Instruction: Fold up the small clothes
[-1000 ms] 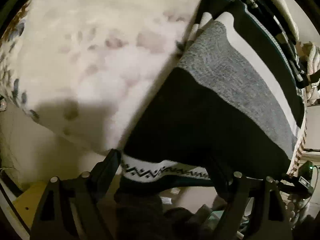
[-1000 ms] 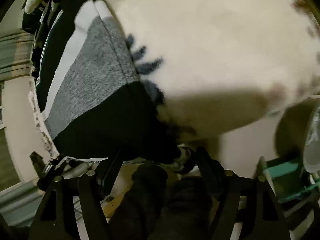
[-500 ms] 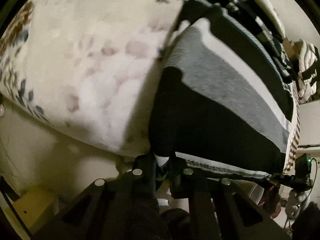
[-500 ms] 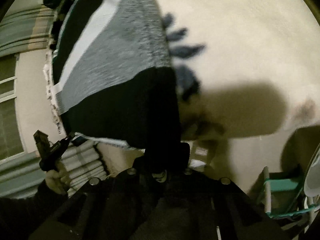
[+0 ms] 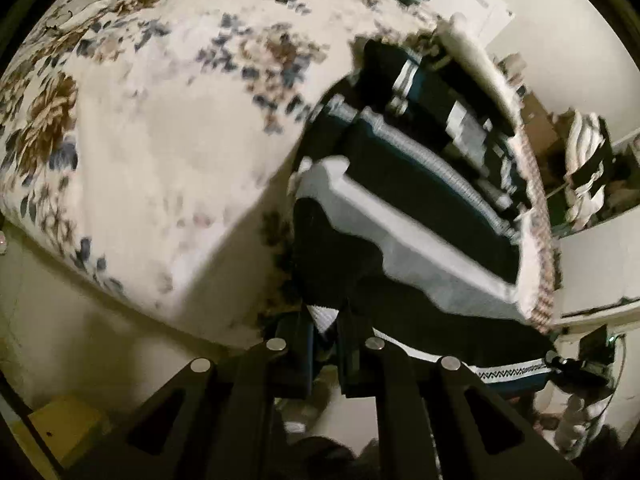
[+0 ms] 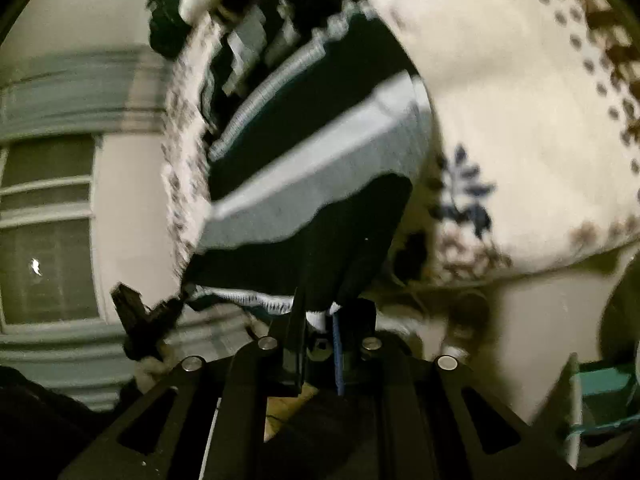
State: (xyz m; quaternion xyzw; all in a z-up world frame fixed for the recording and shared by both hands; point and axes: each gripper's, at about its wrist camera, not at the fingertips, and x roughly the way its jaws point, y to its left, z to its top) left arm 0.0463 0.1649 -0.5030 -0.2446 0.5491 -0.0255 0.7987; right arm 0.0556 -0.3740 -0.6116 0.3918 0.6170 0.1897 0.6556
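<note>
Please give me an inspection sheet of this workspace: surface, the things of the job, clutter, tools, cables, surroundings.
Surface: floral bedspread, pale with brown and blue flowers.
Job's things: striped knit garment, black, grey and white; its patterned hem is lifted off the bed at two corners.
Clutter: more dark clothes piled beyond the garment.
Tools: left tool shut on the hem; right tool shut on the hem, jaws just closing.
Cables: nothing seen for certain.
Surroundings: window, teal crate, yellow box.

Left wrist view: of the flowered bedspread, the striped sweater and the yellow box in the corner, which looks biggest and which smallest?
1. Flowered bedspread, much the largest.
2. Striped sweater.
3. Yellow box, smallest, though partly cut off at the frame's edge, so its real size is unsure.
</note>
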